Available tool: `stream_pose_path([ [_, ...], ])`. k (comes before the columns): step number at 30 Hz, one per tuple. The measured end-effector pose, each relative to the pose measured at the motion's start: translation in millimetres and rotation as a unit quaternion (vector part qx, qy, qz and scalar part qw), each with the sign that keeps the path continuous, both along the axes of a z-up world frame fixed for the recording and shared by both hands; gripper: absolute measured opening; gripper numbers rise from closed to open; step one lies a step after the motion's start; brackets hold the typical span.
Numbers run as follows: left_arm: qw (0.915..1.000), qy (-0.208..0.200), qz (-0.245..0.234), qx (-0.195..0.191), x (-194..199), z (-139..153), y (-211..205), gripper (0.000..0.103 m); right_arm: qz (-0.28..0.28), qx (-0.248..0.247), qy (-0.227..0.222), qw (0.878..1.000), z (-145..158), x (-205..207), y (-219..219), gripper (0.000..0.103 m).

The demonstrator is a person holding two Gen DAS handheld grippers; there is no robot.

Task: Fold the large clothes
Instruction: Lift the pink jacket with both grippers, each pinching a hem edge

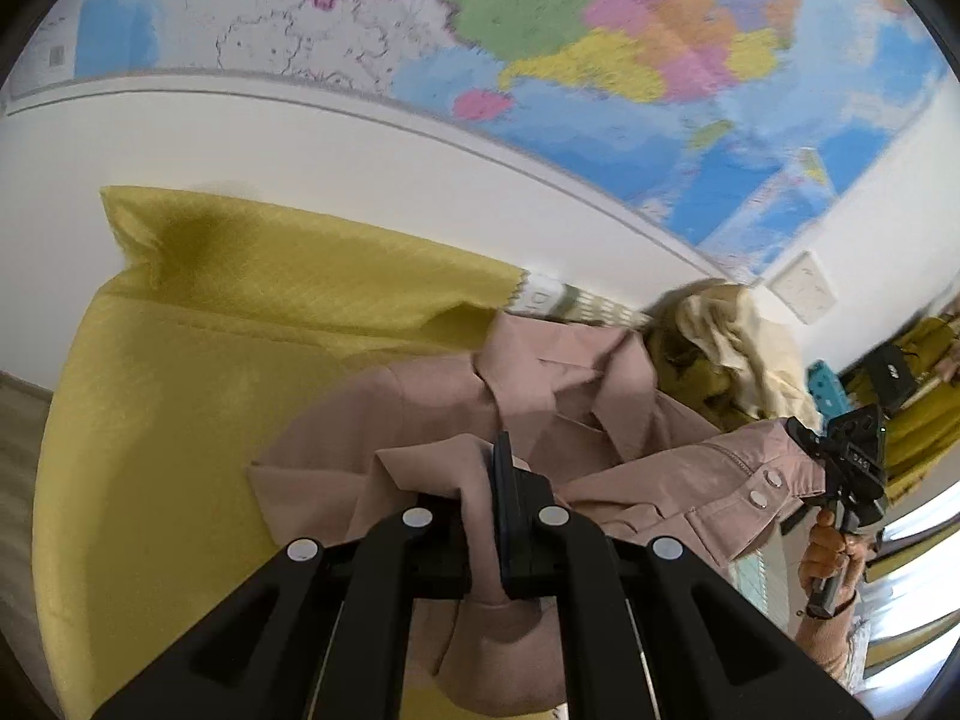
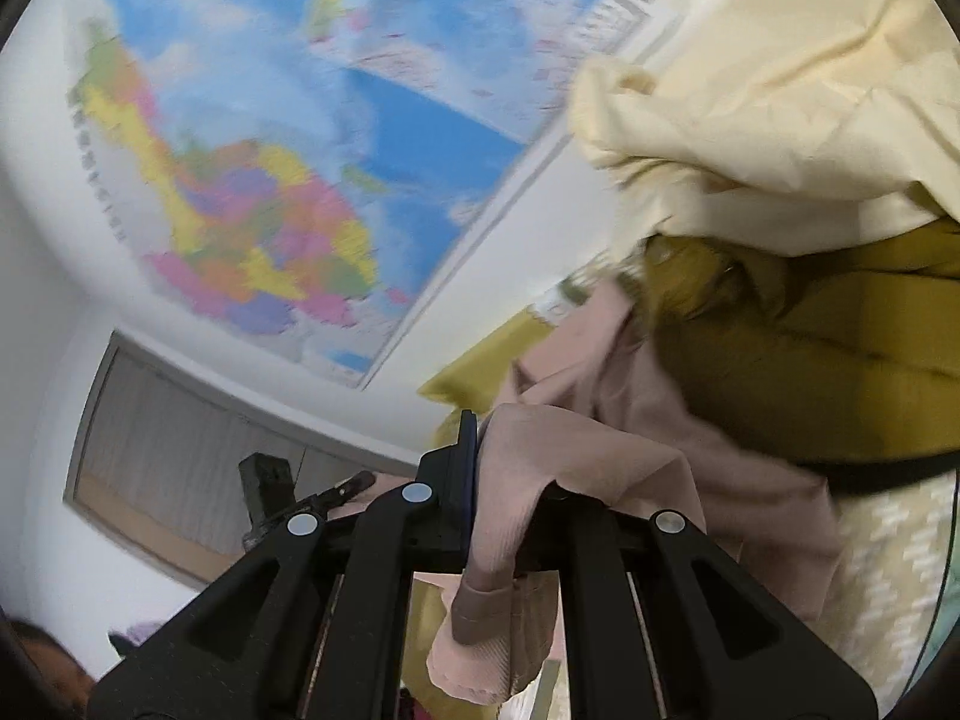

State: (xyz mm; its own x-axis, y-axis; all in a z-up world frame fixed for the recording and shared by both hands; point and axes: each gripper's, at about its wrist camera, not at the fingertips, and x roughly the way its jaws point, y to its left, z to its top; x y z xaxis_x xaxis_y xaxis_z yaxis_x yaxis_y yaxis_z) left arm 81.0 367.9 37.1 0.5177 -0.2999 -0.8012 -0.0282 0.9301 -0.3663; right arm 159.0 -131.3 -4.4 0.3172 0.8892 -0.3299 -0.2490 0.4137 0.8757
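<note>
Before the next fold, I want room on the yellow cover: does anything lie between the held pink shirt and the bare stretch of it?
Nothing visible does. The pink shirt hangs from both claws, left and right, and the yellow cover beside it lies bare. The pile of cream and mustard clothes sits on the shirt's far side.

Home room: wall map (image 1: 600, 30), yellow sofa (image 1: 180, 360)
</note>
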Motion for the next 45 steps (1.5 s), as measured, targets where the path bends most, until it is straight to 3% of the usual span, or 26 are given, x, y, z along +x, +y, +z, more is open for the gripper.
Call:
stream_pose_path([
  [3,0.9998,0.018,0.009,0.0,21,-11,6,0.004,-0.009,-0.012,0.027,1.0,-17,23,6,0.007],
  [8,0.998,0.059,0.023,-0.009,55,-35,15,0.006,-0.026,-0.019,0.054,0.998,-31,43,14,0.016],
  [11,0.9971,0.072,0.023,-0.01,69,-47,20,0.01,-0.035,-0.023,0.055,0.998,-30,47,15,0.038],
  [13,0.9961,0.083,0.023,-0.019,75,-55,23,0.014,-0.034,-0.024,0.047,0.998,-25,46,16,0.071],
  [14,0.9959,0.086,0.021,-0.022,76,-57,25,0.016,-0.034,-0.023,0.044,0.998,-22,44,16,0.074],
  [16,0.9957,0.088,0.015,-0.024,75,-60,26,0.027,-0.02,-0.024,0.025,0.999,-11,37,20,0.076],
  [17,0.9962,0.083,0.01,-0.025,73,-59,26,0.049,-0.014,-0.026,0.016,0.999,-6,33,21,0.078],
  [18,0.9971,0.07,0.008,-0.028,69,-56,27,0.061,-0.008,-0.028,0.004,1.0,0,26,22,0.08],
  [22,0.9996,0.012,-0.026,-0.002,40,-40,23,0.068,0.017,-0.059,-0.05,0.997,18,-5,28,0.085],
  [23,0.9993,-0.003,-0.036,0.012,31,-36,20,0.074,0.026,-0.069,-0.067,0.995,20,-13,30,0.086],
  [25,0.9974,-0.015,-0.056,0.043,20,-35,13,0.076,0.034,-0.093,-0.087,0.991,22,-22,35,0.09],
  [28,0.9925,-0.014,-0.077,0.094,15,-41,-2,0.075,0.043,-0.128,-0.089,0.987,14,-21,43,0.09],
  [29,0.9912,-0.004,-0.078,0.107,18,-46,-7,0.071,0.044,-0.131,-0.087,0.987,11,-19,44,0.088],
  [31,0.9898,0.014,-0.079,0.117,25,-55,-11,0.055,0.039,-0.155,-0.083,0.984,5,-10,49,0.071],
  [33,0.9884,0.031,-0.069,0.131,37,-64,-11,0.029,0.043,-0.175,-0.079,0.98,-1,-2,55,0.046],
  [34,0.9889,0.036,-0.064,0.129,41,-65,-11,0.025,0.043,-0.181,-0.079,0.979,-2,3,57,0.034],
  [35,0.9907,0.039,-0.055,0.119,47,-65,-7,0.019,0.04,-0.18,-0.078,0.98,-2,7,58,0.033],
  [36,0.9931,0.039,-0.041,0.103,52,-63,-2,0.017,0.035,-0.171,-0.078,0.982,-1,10,55,0.026],
  [38,0.9984,0.034,0.002,0.045,64,-53,21,0.019,0.011,-0.151,-0.082,0.985,7,17,47,0.023],
  [39,0.9987,0.038,0.023,0.024,67,-51,32,0.023,-0.011,-0.11,-0.065,0.992,9,25,35,0.022],
  [41,0.9977,0.035,0.059,0.004,72,-47,46,0.031,-0.031,-0.069,-0.037,0.996,4,35,24,0.022],
  [42,0.9975,0.026,0.064,0.009,72,-44,48,0.045,-0.039,-0.068,-0.027,0.997,1,39,23,0.028],
  [43,0.9976,0.023,0.064,0.013,71,-43,47,0.052,-0.042,-0.075,-0.017,0.996,-3,42,24,0.036],
  [44,0.9983,0.018,0.052,0.015,67,-42,45,0.057,-0.042,-0.083,-0.007,0.996,-8,44,26,0.042],
  [45,0.999,0.012,0.037,0.022,63,-40,39,0.058,-0.044,-0.085,0.004,0.995,-13,46,28,0.055],
])
